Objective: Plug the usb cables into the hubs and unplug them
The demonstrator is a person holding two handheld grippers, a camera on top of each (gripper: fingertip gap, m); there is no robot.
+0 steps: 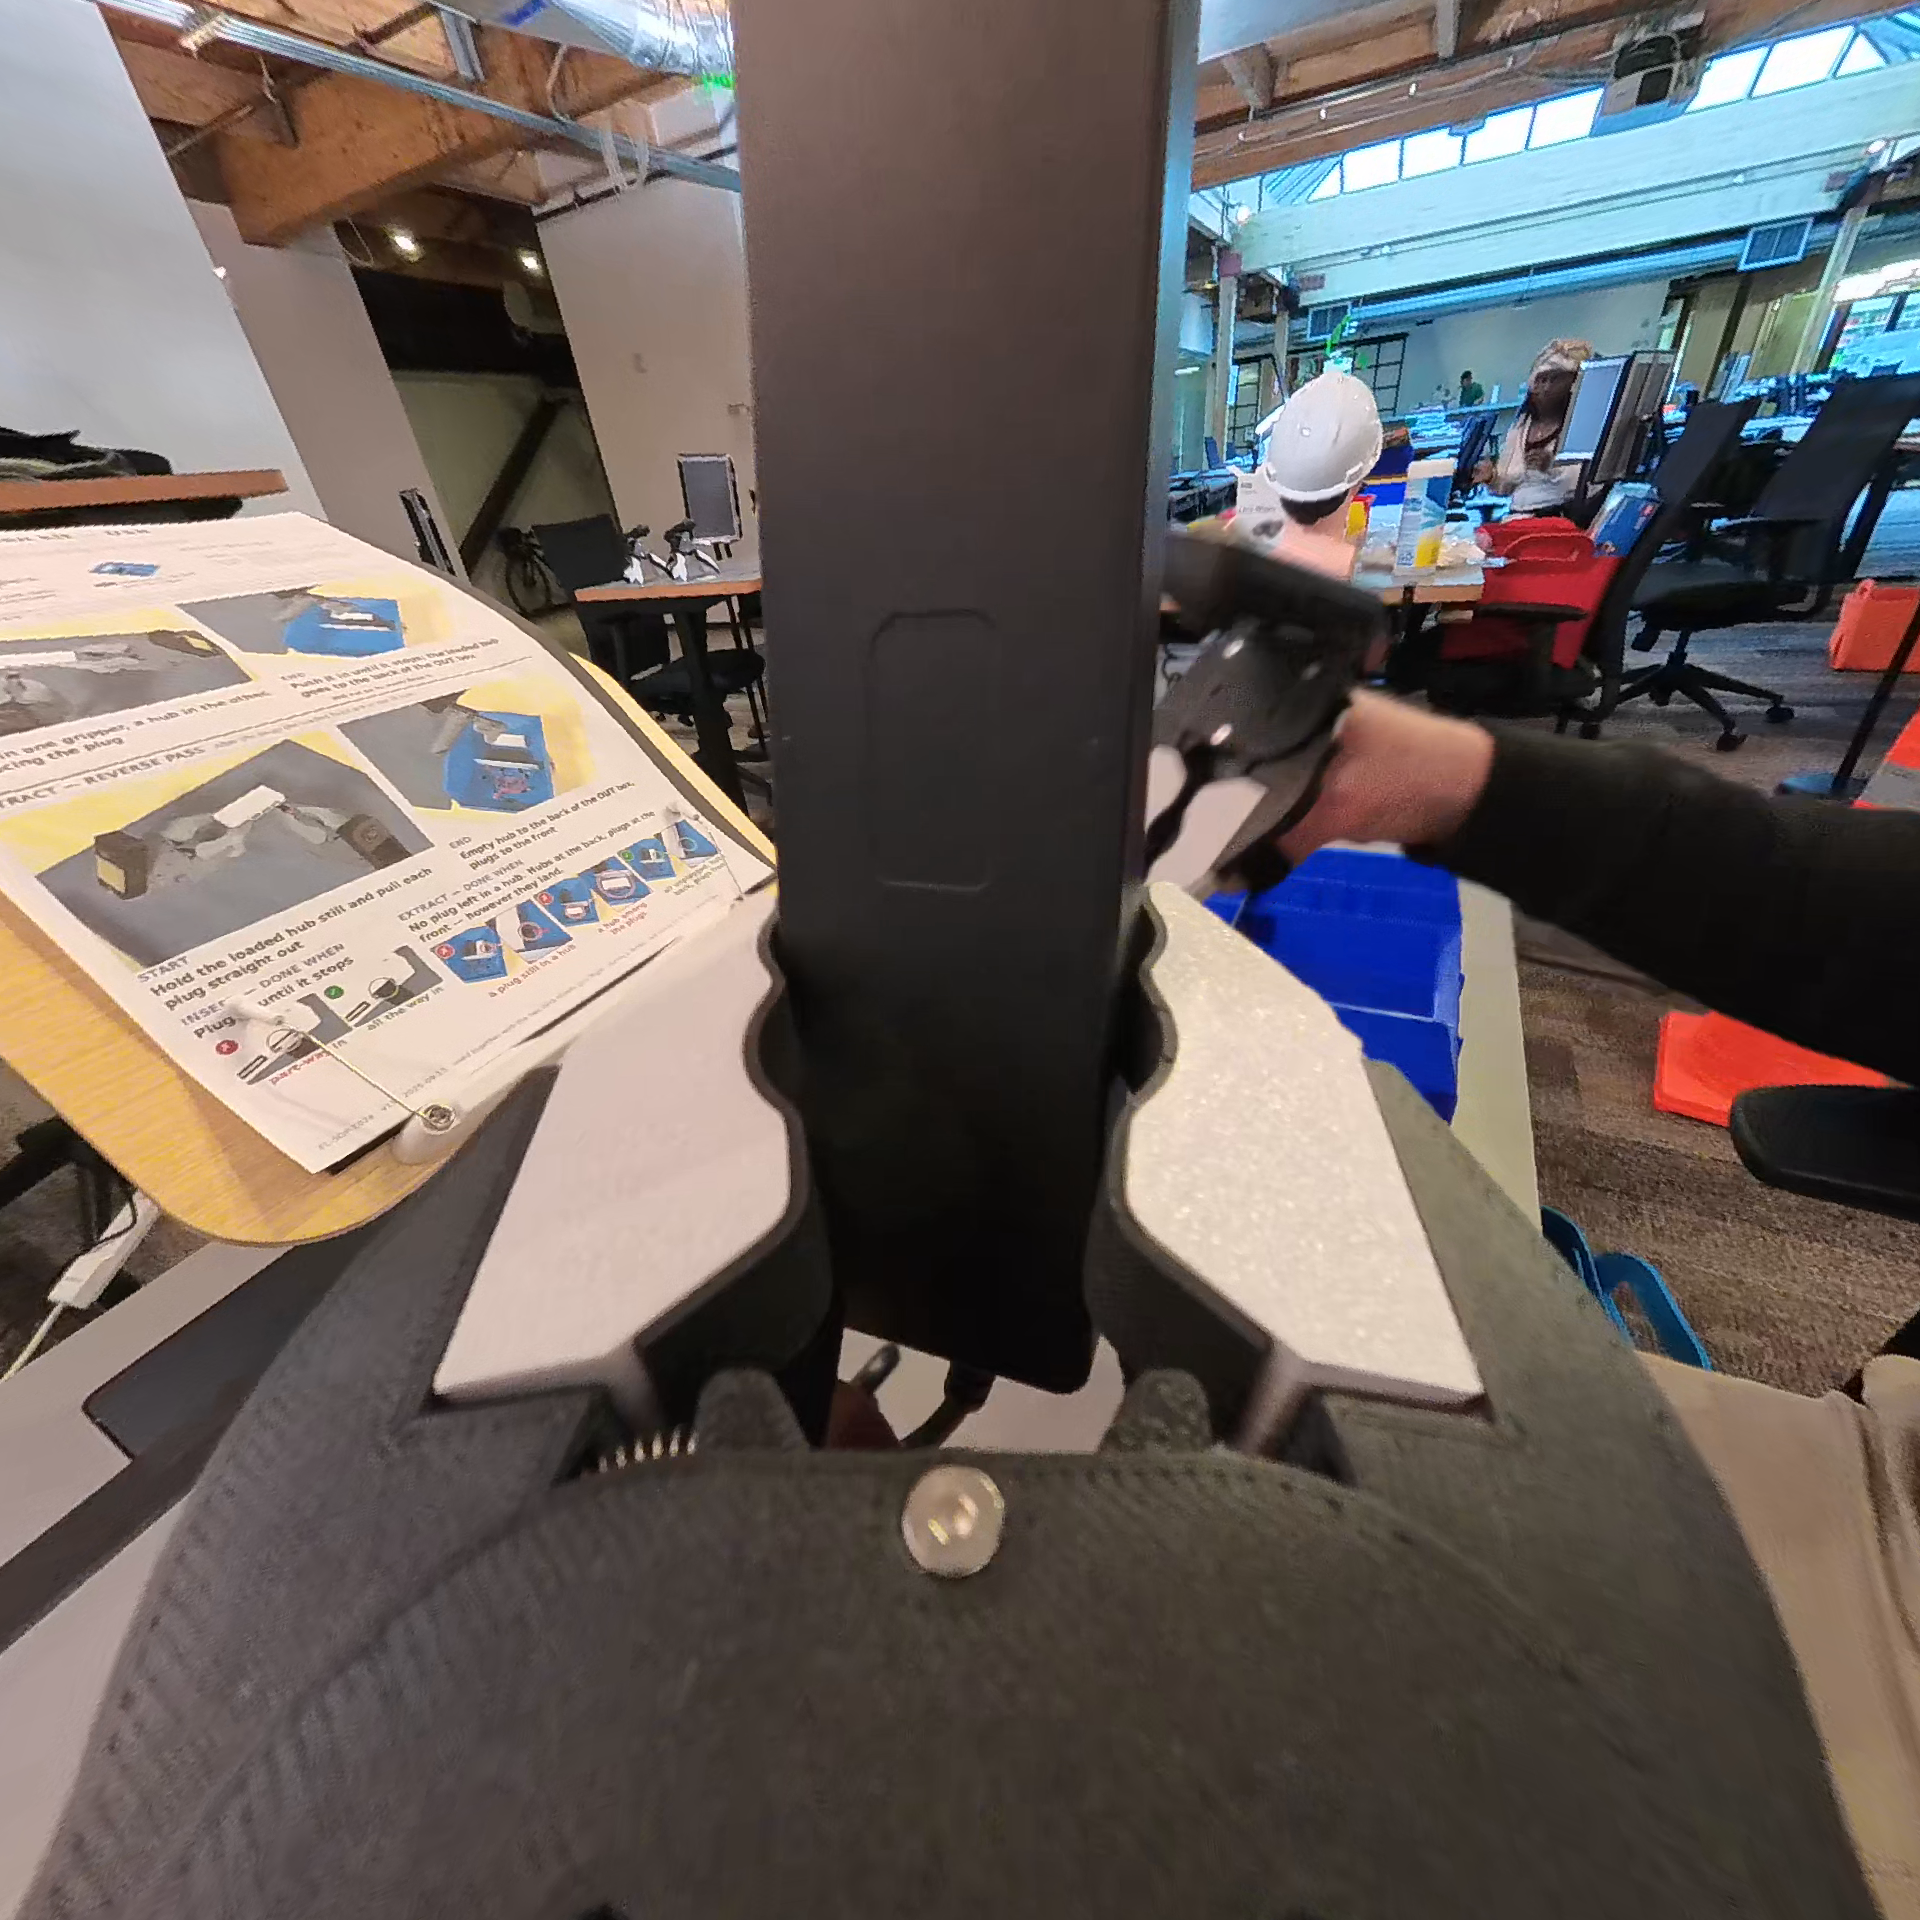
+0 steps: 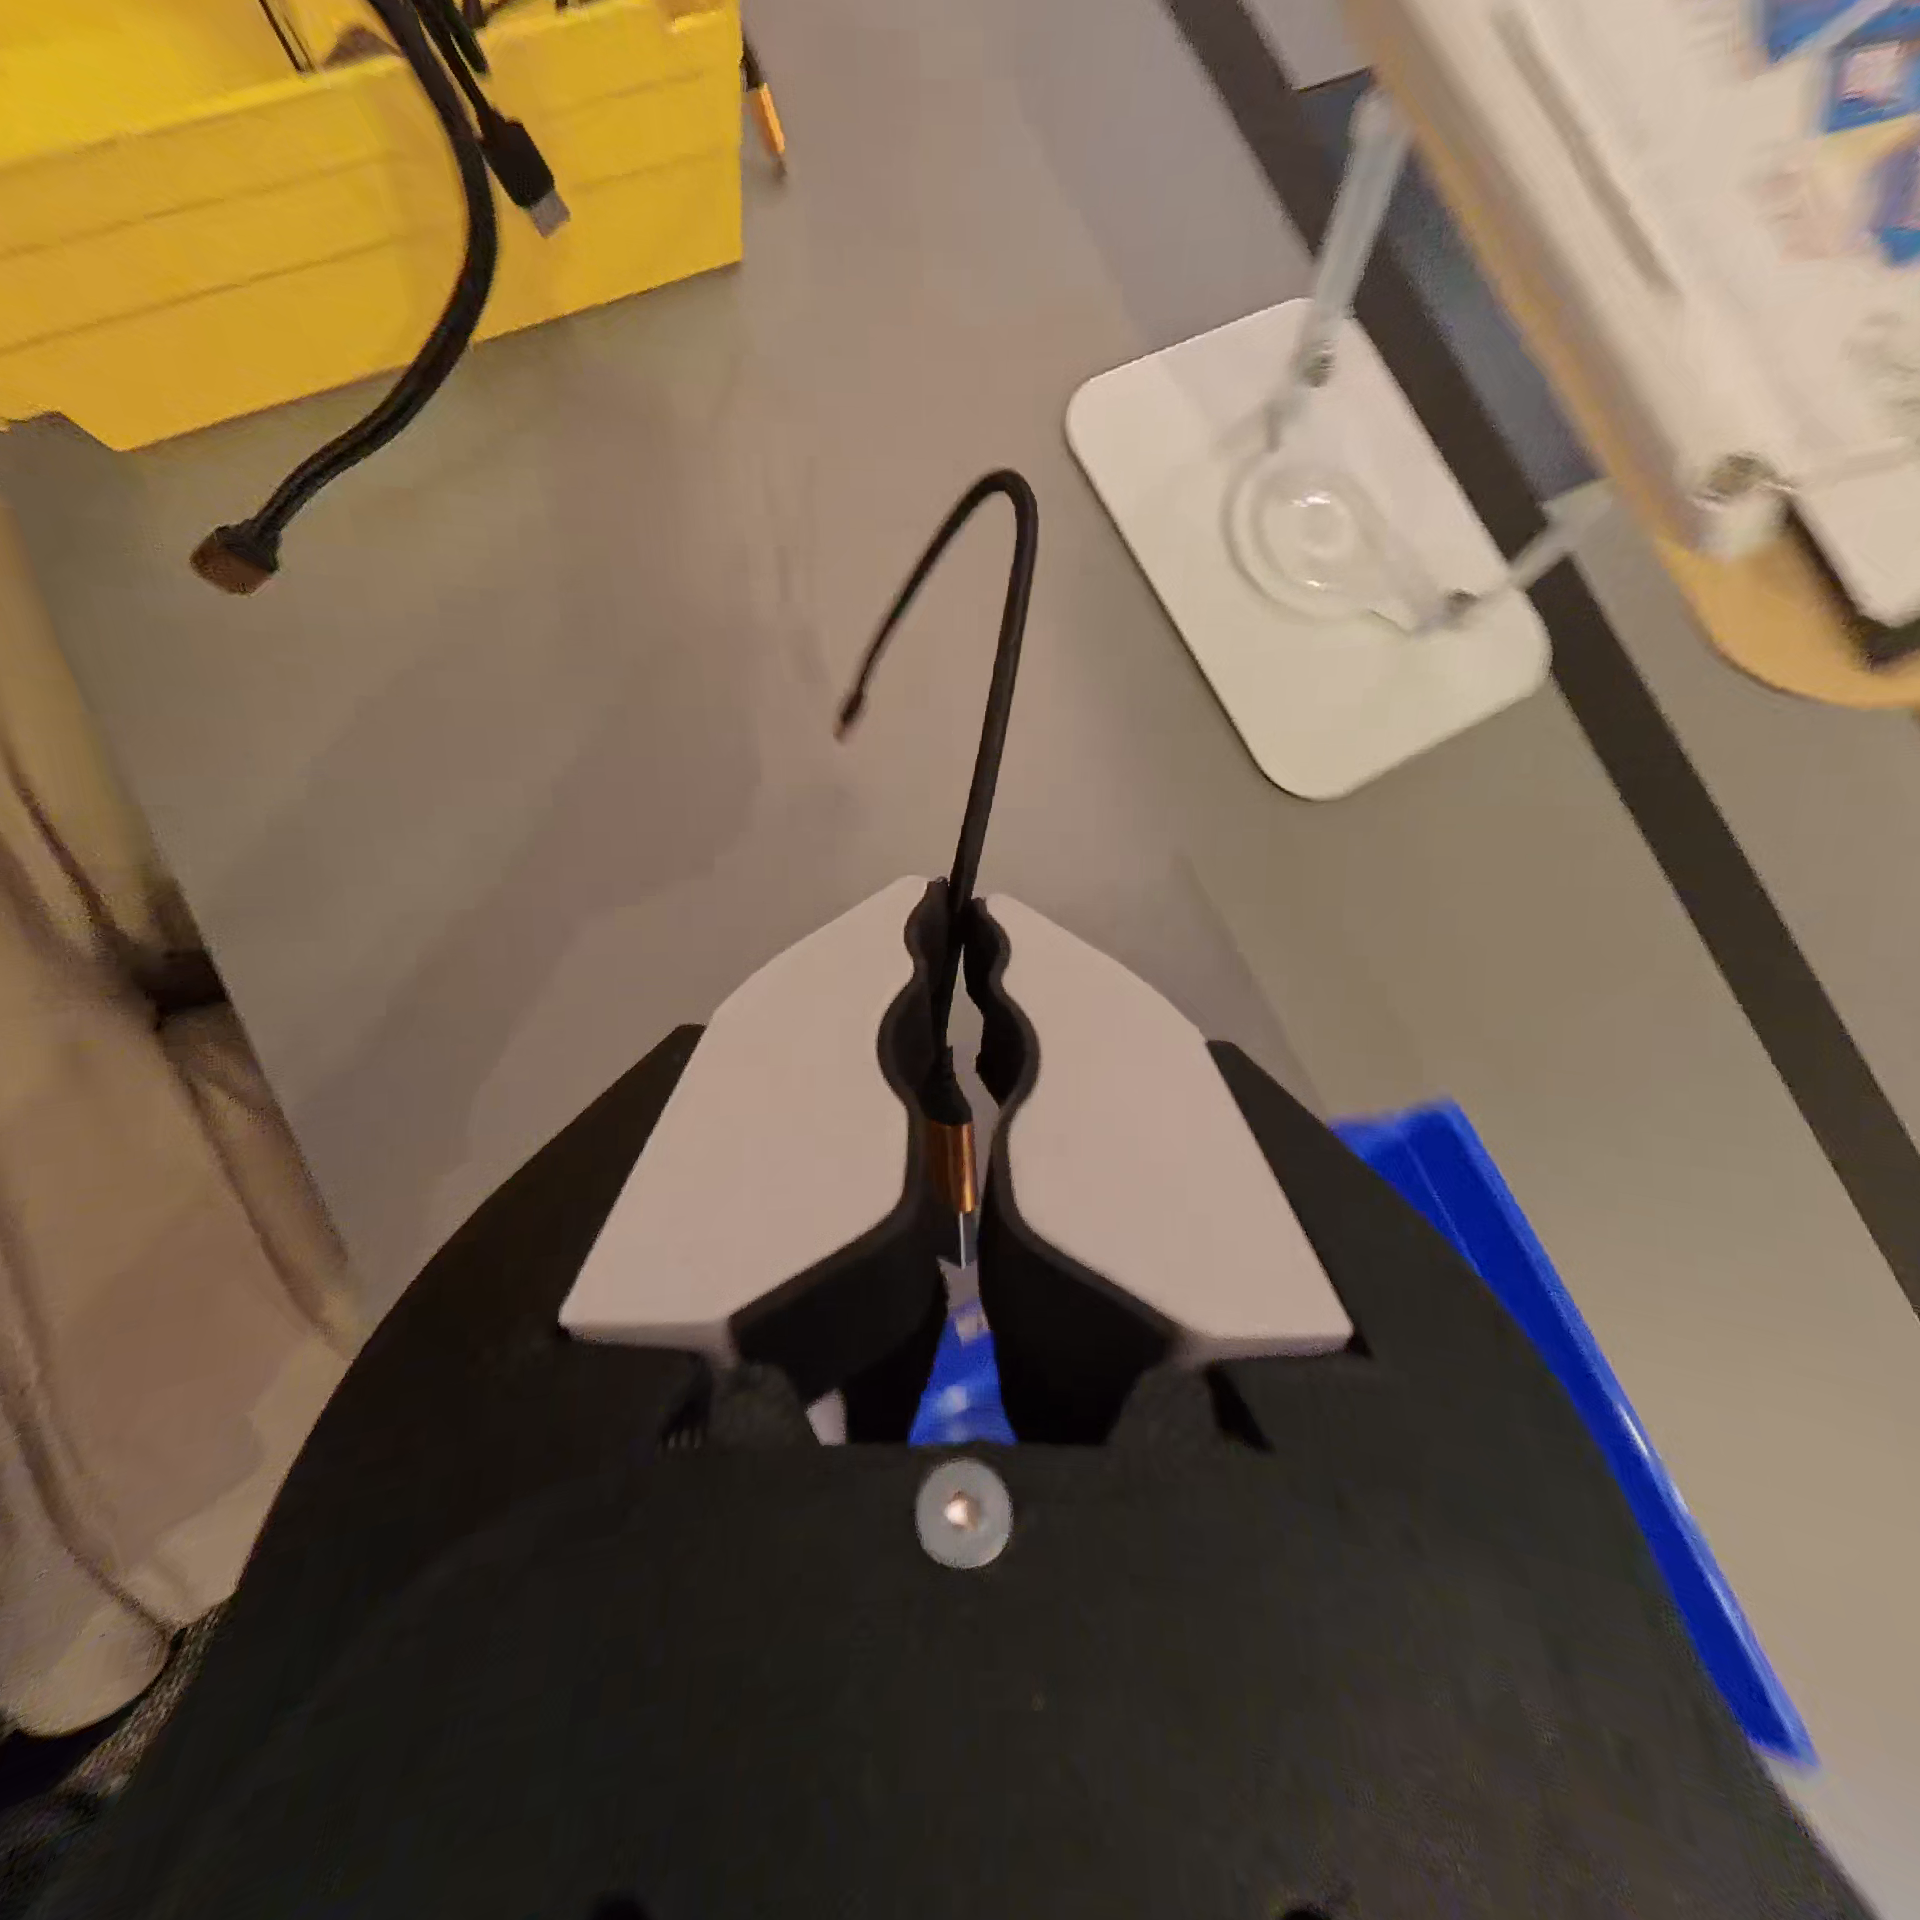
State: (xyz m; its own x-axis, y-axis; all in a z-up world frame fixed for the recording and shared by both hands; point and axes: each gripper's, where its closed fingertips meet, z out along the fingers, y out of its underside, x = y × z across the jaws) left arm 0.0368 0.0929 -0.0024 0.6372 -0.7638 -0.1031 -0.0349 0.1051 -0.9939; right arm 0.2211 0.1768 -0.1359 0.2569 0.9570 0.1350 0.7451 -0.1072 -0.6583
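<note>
An open office is seen under exposed wooden beams [image 1: 343, 156], lit by a row of high windows [image 1: 1507, 145]. Black office chairs [image 1: 1704, 582] and desks are spread over brown carpet [image 1: 1704, 1236]. White walls [image 1: 94, 260] are seen left. The grey bench [image 2: 582, 748] is evenly lit.

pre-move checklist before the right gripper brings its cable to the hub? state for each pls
1. Left gripper clamped on the black hub: ok, hub stands upright between the fingers.
2. Right gripper clamped on the black cable: ok.
3. Plug direction: not ok, the copper-collared plug points back toward the camera, the loose tail sticks out forward.
4. Free port on the hub: cannot tell, only a flat side with a rectangular outline shows.
5. Grippers facing each other: not ok, the right gripper sits off to the side over the blue bin.
6. Grey table below the right gripper: ok.
</note>
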